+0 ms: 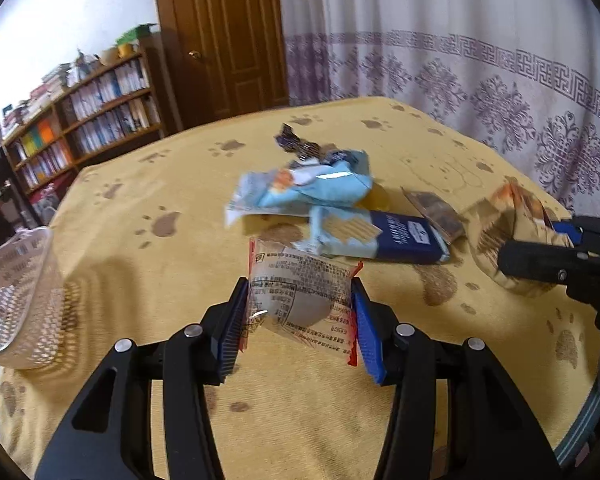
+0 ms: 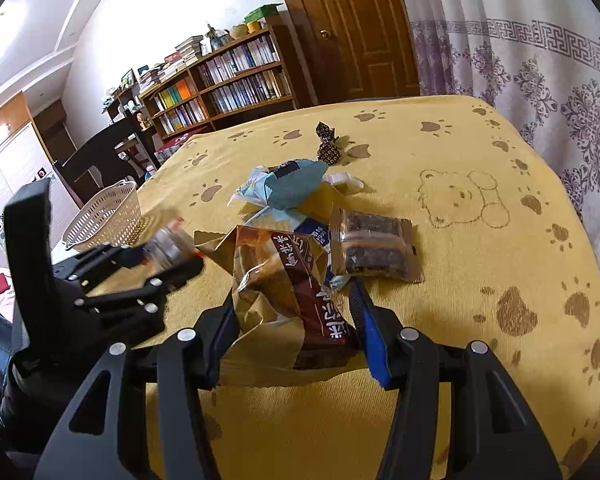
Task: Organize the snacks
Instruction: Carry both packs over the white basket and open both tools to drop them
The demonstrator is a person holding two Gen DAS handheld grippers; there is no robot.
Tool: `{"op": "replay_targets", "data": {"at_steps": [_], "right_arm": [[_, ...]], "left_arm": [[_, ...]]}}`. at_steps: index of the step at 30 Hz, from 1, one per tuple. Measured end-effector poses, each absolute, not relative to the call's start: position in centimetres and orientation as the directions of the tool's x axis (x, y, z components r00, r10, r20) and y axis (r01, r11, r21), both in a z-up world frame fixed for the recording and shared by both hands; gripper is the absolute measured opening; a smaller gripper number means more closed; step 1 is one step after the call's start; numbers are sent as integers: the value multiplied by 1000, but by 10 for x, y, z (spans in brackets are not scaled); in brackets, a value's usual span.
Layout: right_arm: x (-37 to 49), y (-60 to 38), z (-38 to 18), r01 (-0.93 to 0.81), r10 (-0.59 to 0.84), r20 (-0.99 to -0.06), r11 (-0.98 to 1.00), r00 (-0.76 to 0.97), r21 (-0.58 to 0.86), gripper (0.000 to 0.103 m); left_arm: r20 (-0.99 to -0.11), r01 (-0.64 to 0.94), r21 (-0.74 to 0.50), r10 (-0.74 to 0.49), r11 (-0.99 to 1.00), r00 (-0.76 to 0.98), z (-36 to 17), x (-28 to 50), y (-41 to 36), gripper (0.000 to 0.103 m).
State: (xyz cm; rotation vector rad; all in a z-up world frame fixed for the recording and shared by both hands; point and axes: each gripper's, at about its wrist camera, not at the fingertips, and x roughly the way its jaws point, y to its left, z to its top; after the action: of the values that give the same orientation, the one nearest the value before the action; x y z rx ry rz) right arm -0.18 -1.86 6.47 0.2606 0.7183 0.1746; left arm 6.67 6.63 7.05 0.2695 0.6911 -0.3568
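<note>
My left gripper (image 1: 300,312) holds a clear packet (image 1: 300,292) over the near middle of the table (image 1: 140,280), and my right gripper (image 2: 296,328) holds a snack bag (image 2: 284,292) just to its right. Behind them a heap of packets (image 1: 308,196) lies mid-table, with a twisted candy (image 2: 327,142) behind it toward the far edge. The basket (image 1: 12,304) sits at the left edge.

Left gripper (image 1: 300,300) and right gripper (image 2: 294,316) each clamp a packet.
</note>
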Motion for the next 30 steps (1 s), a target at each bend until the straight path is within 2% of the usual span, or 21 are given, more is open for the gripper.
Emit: {"op": "replay_targets", "data": {"at_steps": [16, 23, 30], "right_arm": [[-3, 11, 70, -41, 228, -635, 954, 738, 296, 54], [5, 41, 87, -74, 250, -609, 951, 753, 299, 54], [21, 86, 97, -127, 274, -617, 954, 737, 272, 54]], "left_arm": [[-573, 257, 125, -142, 958, 807, 105, 64, 130, 51], [-509, 189, 193, -67, 963, 858, 129, 64, 160, 51], [-480, 112, 179, -13, 977, 877, 144, 67, 209, 51]]}}
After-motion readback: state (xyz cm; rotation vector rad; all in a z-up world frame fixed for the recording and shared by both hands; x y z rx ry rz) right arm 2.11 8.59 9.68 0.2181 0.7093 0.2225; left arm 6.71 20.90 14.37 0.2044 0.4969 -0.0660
